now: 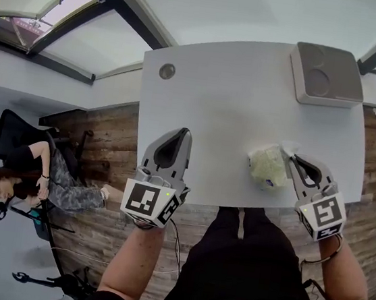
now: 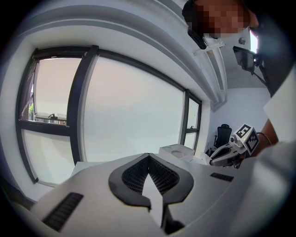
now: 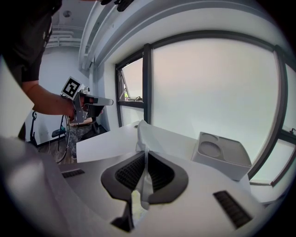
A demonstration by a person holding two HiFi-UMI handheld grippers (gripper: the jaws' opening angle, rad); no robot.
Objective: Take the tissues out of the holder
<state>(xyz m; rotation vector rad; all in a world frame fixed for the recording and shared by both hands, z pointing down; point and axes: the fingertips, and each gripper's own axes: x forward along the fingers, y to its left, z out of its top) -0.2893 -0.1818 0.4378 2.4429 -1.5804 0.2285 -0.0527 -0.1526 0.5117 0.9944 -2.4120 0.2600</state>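
A crumpled white tissue (image 1: pixel 267 166) lies at the near right of the white table (image 1: pixel 228 96), and my right gripper (image 1: pixel 288 153) is shut on it. In the right gripper view the tissue (image 3: pixel 144 139) stands up between the dark pads (image 3: pixel 127 172). The grey-white holder (image 1: pixel 326 74) sits at the far right corner of the table, apart from both grippers; it also shows as a box (image 3: pixel 222 155) with a round recess on top. My left gripper (image 1: pixel 180 133) hovers over the table's near left side, its jaws shut with nothing between them.
A round cable grommet (image 1: pixel 167 71) sits in the table's far left corner. A person (image 1: pixel 28 180) is seated on an office chair on the wooden floor to the left. Large windows run behind the table. The table's near edge lies just under both grippers.
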